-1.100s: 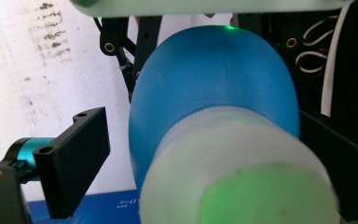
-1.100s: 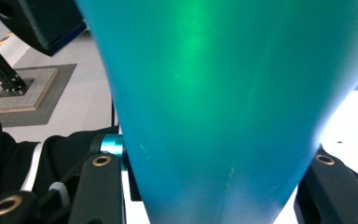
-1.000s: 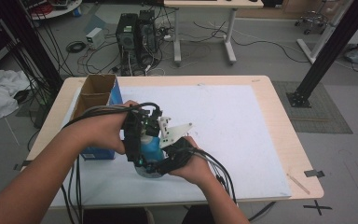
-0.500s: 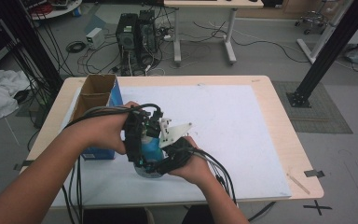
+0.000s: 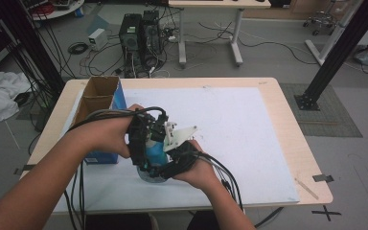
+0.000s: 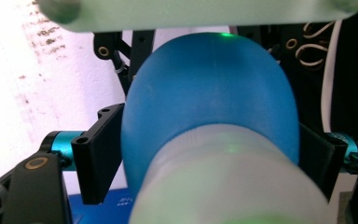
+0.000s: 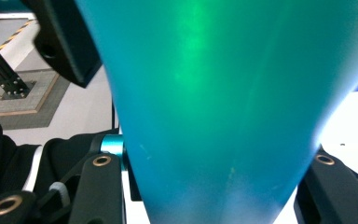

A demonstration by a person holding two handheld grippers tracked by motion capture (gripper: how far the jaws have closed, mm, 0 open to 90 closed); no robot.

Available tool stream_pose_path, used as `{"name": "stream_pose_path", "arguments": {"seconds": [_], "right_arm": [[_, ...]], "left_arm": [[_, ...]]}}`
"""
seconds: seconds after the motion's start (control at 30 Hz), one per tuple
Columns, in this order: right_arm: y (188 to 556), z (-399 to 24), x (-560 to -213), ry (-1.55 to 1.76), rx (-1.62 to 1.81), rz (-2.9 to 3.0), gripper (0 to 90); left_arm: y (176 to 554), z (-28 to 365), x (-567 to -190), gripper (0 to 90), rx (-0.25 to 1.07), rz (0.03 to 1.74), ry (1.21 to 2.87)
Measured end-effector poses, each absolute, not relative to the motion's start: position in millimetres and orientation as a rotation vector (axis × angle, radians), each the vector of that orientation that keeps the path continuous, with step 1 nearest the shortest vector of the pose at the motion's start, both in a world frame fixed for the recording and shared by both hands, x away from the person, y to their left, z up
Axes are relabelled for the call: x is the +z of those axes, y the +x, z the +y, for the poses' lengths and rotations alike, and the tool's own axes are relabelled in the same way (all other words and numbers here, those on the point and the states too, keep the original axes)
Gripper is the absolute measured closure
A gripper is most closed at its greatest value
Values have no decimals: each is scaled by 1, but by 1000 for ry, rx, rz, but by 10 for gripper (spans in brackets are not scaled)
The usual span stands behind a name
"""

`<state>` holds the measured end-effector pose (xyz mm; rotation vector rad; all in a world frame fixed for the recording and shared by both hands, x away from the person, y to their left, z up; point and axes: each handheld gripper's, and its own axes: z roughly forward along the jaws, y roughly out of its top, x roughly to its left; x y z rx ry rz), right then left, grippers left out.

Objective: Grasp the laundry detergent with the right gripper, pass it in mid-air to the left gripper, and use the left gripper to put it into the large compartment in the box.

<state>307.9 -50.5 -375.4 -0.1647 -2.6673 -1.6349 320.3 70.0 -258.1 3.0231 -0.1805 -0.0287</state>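
Blue bottle (image 5: 154,152) with a frosted, pale lower part is held above the near-left part of the white-covered surface (image 5: 249,139), just right of the open cardboard box (image 5: 97,103). Left claw (image 5: 141,143) pinches it, 1 black jaw on each flank in the left gripper view (image 6: 205,116). Right claw (image 5: 172,160) grips it too, both jaws pressed against its blue-green body (image 7: 223,102).
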Motion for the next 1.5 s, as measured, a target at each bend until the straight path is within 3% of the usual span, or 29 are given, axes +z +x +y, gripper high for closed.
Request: {"name": "stream_pose_path", "arguments": {"seconds": [0.3, 0.37, 0.73, 1.07, 1.5], "right_arm": [[308, -51, -375, -168, -1640, -2663, 473], [307, -51, -374, -171, -1636, -2661, 473], [307, -51, -375, -163, -1632, -2664, 473], [307, -50, -375, -160, -1640, -2653, 474], [306, -48, -375, -162, -1639, -2647, 475]], "left_arm": [[320, 69, -257, 246, -26, -183, 3026], [320, 68, -257, 286, -39, -190, 3027], [320, 67, -258, 301, -42, -191, 3035], [320, 68, -258, 384, -60, -183, 3047], [321, 69, -259, 391, -77, -169, 3050]]}}
